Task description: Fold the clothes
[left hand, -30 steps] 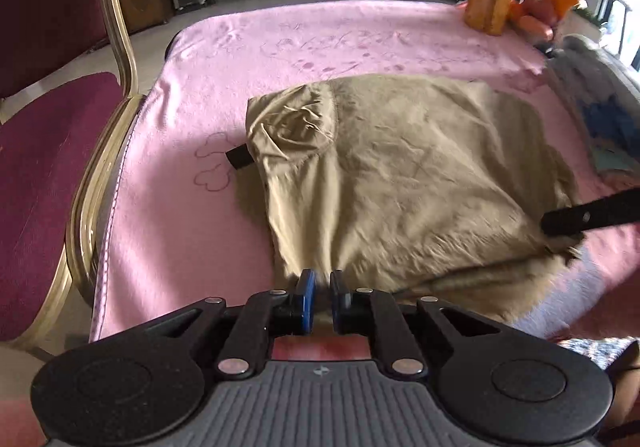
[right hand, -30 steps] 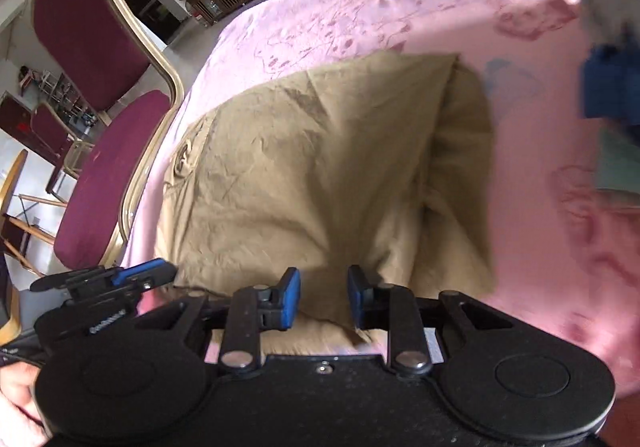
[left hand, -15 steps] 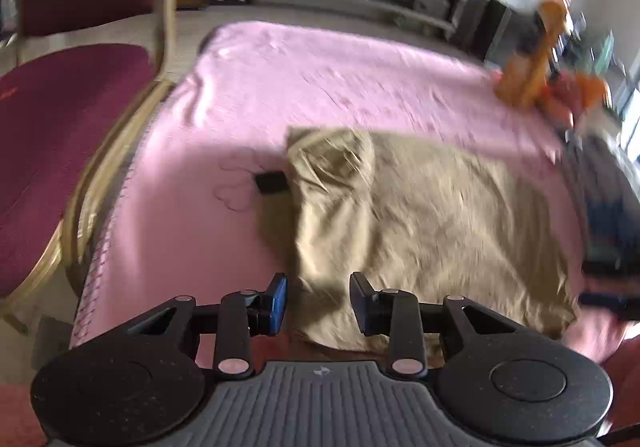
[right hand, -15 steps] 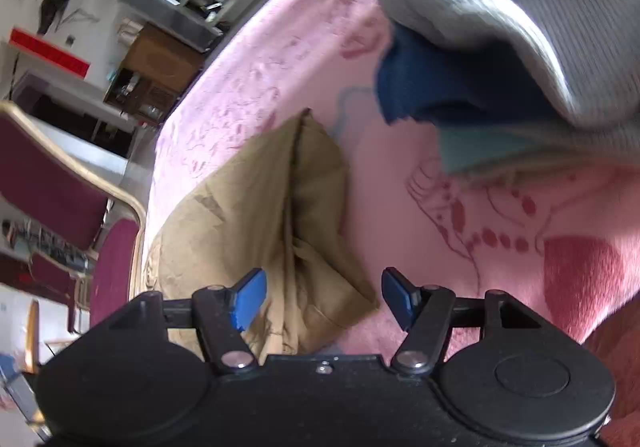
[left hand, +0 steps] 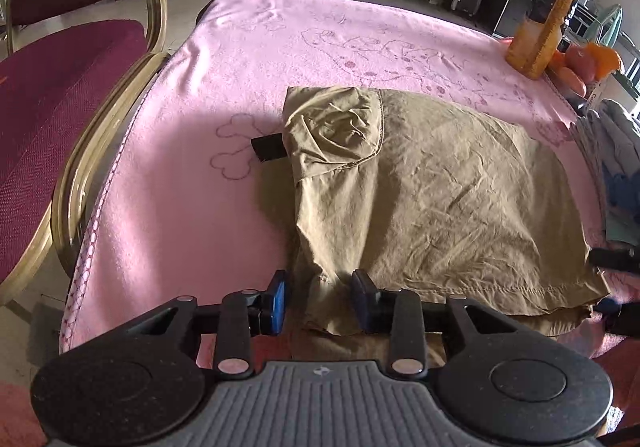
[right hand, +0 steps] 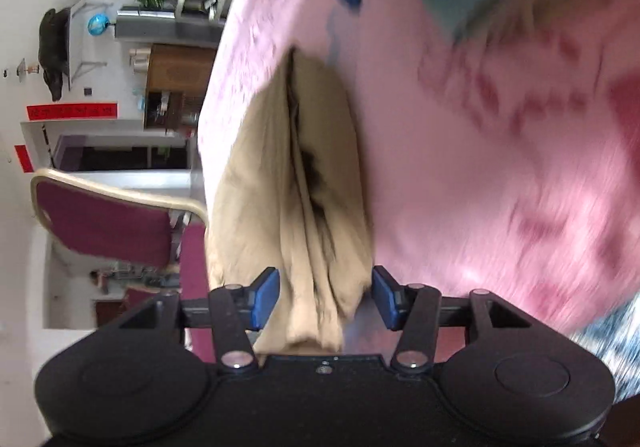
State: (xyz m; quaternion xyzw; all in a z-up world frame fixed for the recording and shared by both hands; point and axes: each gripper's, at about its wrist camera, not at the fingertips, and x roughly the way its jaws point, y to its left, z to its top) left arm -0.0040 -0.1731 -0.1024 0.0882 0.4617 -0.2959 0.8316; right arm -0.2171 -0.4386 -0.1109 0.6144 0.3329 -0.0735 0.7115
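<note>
A tan garment [left hand: 432,187] lies folded and wrinkled on a pink blanket [left hand: 248,59]. My left gripper [left hand: 318,303] is open at the garment's near left corner, with the hem lying between its blue pads. In the right wrist view, which is rolled sideways, my right gripper [right hand: 326,297] is open around the bunched near edge of the tan garment [right hand: 288,175]. The right gripper's black fingers [left hand: 612,259] show at the garment's right corner in the left wrist view.
A maroon chair [left hand: 52,95] with a gold frame stands against the table's left side. A pile of grey and blue clothes [left hand: 616,151] lies at the right edge. An orange bottle [left hand: 544,15] and fruit sit at the far right corner. A small black tab [left hand: 268,147] sticks out beside the garment.
Both grippers went from shut to open. The left gripper let go of the near hem. The right gripper rolled sideways and now straddles the garment's right edge.
</note>
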